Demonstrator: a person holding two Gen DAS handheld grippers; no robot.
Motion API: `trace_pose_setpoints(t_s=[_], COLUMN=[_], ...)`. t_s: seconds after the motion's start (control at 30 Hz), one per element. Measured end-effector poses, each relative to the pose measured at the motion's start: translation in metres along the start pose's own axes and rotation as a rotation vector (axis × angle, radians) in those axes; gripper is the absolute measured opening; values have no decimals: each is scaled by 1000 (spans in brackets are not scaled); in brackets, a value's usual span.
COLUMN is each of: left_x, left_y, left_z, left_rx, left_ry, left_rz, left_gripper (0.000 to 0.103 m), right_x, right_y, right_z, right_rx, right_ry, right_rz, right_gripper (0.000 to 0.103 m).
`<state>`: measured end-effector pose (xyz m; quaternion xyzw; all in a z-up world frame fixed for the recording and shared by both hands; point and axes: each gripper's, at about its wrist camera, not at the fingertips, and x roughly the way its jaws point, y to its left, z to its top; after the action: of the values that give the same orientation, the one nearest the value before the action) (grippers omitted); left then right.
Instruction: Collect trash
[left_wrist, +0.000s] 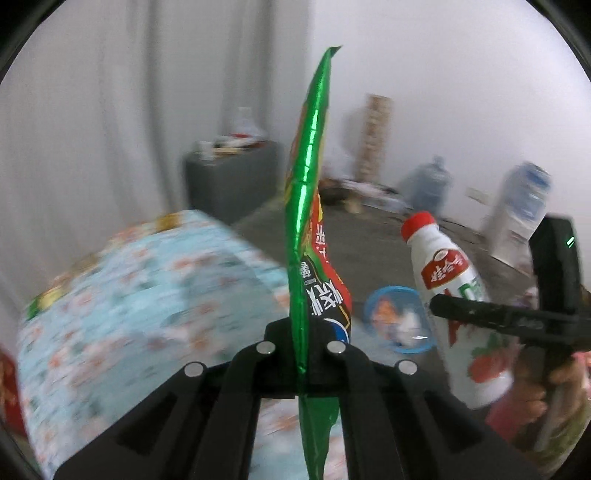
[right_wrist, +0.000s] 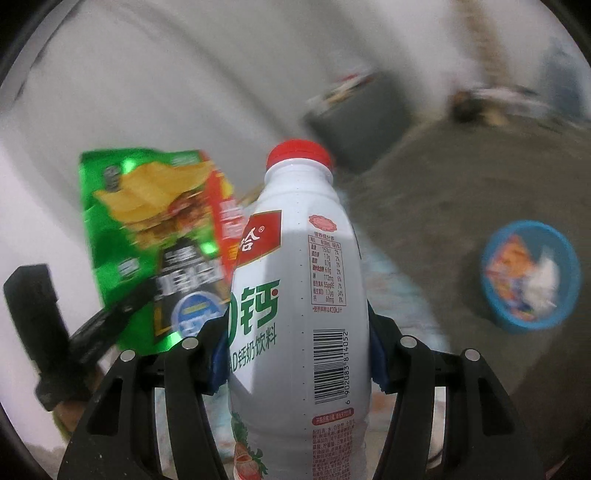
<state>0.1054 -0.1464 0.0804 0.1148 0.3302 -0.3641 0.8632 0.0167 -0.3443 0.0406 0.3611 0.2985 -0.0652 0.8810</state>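
Between the left claw (left_wrist: 303, 332) tips a green chip bag (left_wrist: 308, 206) is pinched edge-on; the right claw (right_wrist: 295, 354) clamps a white bottle (right_wrist: 295, 295), its base cut off.

light: soft, even indoor | blur: heavy motion smear on backgrounds | edges: fisheye bend, dark vignette

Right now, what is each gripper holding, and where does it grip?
The left gripper pinches the green chip bag near its lower edge. The right gripper clamps the white bottle around its body.
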Motion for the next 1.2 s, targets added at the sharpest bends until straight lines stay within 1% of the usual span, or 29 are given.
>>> trace_pose_setpoints(t_s=[0.07,0.17,0.2,0.27,0.3,0.37,0.43,0.47,0.53,0.57,0.6,0.63,0.67,0.7,0.73,0.77,0.8,0.83,0.87,0.9,0.97,1.0,1.03,1.1,1.17,1.2], left_x=[26,82,111,149,175,226,266,292,324,348,362,383,404,419,431,442,447,452,456,456,452,446,440,425,407,395], left_y=[-25,-69,-89,-115,-133,-162,-183,-193,-204,-209,-210,-210,-209,-207,-206,-204,-202,-199,-197,-191,-178,-174,-170,-168,-167,-165], left_z=[14,34,40,44,44,40,39,37,34,33,29,24,19,13,9,7,2,0,-1,-1,4,11,19,30,42,52], left_rx=[37,62,71,106,145,175,178,178,175,162,145,116,95,90,89,99,115,127,127,113,51,29,22,29,41,46], left_ry=[41,157,223,291,342,446,515,551,588,620,644,677,711,733,738,732,726,727,737,741,722,703,679,634,580,544], left_rz=[-65,-208,-266,-299,-320,-376,-393,-411,-420,-443,-452,-453,-439,-408,-376,-330,-284,-248,-226,-216,-233,-247,-258,-270,-270,-276], left_gripper=[0,0,0,0,1,1,1,1,1,1,2,4,17,37,47,66,72,72,72,72,72,72,72,72,73,74], right_x=[-20,-41,-44,-46,-45,-39,-29,-23,-7,3,7,15,16,31,42,51,62,78,87,98,107,103,100,89,83,73], right_y=[-50,-120,-138,-171,-189,-214,-238,-248,-266,-278,-283,-293,-298,-310,-317,-324,-333,-346,-353,-362,-372,-373,-373,-367,-361,-351], right_z=[1,-6,-9,-13,-16,-17,-16,-14,-7,-1,3,8,7,13,17,18,19,15,11,6,-4,-10,-13,-18,-18,-20], right_rx=[112,280,328,405,445,502,541,555,576,588,593,596,599,605,597,582,578,599,612,626,648,665,669,659,650,645], right_ry=[-59,-115,-122,-130,-126,-120,-106,-99,-82,-76,-74,-71,-69,-53,-33,-12,6,15,21,52,88,62,53,22,-5,-26], right_rz=[-101,-231,-253,-296,-318,-322,-326,-333,-339,-336,-332,-326,-321,-322,-337,-355,-370,-384,-393,-417,-472,-459,-450,-438,-444,-442], right_gripper=[55,55,55,55,55,55,55,55,55,55,55,55,55,57,58,59,72,84,84,84,83,83,83,83,83,83])
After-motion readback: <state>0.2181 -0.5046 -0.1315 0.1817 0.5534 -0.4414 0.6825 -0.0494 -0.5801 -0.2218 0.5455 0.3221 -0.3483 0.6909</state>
